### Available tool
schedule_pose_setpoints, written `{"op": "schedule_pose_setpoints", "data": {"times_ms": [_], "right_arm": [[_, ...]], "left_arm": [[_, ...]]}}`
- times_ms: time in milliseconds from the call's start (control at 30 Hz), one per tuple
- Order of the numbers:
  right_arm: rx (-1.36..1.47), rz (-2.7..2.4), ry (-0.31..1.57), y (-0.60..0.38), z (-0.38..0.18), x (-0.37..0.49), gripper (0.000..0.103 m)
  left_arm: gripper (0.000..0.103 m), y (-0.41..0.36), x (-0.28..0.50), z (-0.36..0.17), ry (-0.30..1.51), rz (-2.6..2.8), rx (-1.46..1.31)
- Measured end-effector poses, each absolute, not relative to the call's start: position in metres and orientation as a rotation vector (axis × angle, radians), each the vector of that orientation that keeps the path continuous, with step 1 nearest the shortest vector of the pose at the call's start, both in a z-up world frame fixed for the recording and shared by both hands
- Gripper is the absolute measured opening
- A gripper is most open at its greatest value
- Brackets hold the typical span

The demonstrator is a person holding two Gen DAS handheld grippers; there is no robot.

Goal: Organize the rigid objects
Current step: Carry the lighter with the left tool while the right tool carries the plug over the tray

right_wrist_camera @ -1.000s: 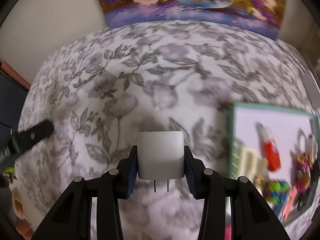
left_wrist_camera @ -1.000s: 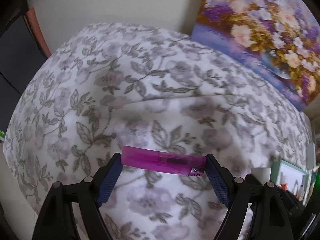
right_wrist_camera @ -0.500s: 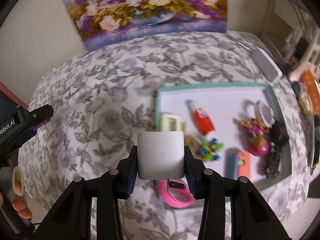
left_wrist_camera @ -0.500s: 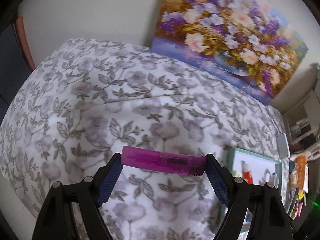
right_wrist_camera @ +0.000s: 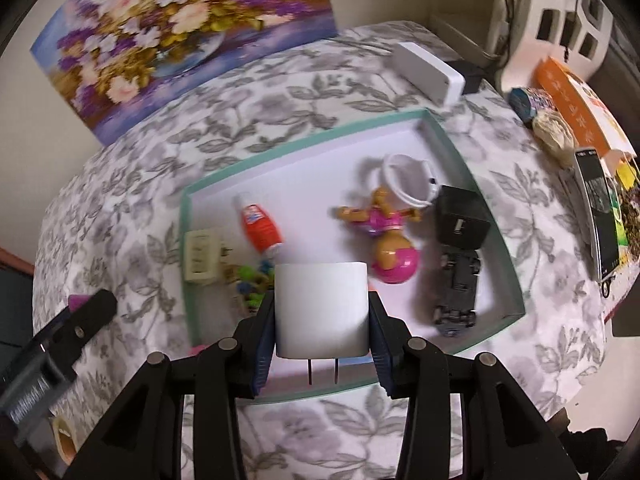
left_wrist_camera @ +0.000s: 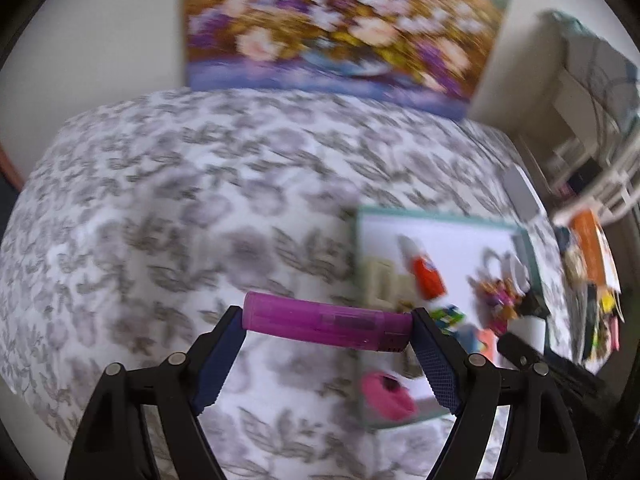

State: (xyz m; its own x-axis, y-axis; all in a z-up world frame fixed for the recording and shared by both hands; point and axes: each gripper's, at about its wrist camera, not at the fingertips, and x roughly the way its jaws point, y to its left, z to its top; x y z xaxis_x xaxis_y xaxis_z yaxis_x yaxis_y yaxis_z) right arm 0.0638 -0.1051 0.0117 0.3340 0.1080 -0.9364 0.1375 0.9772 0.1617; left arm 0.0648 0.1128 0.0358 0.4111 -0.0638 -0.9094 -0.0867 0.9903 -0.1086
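while the right gripper (right_wrist_camera: 321, 354) holds the white plug adapter (right_wrist_camera: 321, 310) right over the near edge of the teal tray (right_wrist_camera: 498, 240), the left gripper (left_wrist_camera: 326, 350) is clamped on the ends of the purple lighter (left_wrist_camera: 326, 320), whose long axis lies across its fingers; for it the tray (left_wrist_camera: 528, 254) lies ahead to the right, so the right one is nearer. below is a flowered cloth (right_wrist_camera: 280, 92), with a flower painting (right_wrist_camera: 180, 28) at the wall beyond.

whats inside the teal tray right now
The tray holds a glue bottle, beige plug, doll, white ring, black cube and toy car. The white charger covers its near middle.
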Motion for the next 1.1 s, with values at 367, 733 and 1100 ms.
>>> {"op": "schedule_pose_setpoints", "data": {"times_ms": [367,733,1100], "right_arm": [[0.265,-0.064,1.234,-0.132,0.012,0.065,0.044],[0.275,-0.073,1.266,-0.139,0.004,0.07,0.044],[0.257,-0.055,1.279,-0.138,-0.001,0.074,0.044]], "left_arm": [[0.084,0.047,0.066,0.014,1.218,-0.082,-0.021],[0.085,0.022,0.066,-0.004,1.266,-0.092,0.065],[0.085,0.008,0.066,-0.022,1.308,-0.089,0.107]]}}
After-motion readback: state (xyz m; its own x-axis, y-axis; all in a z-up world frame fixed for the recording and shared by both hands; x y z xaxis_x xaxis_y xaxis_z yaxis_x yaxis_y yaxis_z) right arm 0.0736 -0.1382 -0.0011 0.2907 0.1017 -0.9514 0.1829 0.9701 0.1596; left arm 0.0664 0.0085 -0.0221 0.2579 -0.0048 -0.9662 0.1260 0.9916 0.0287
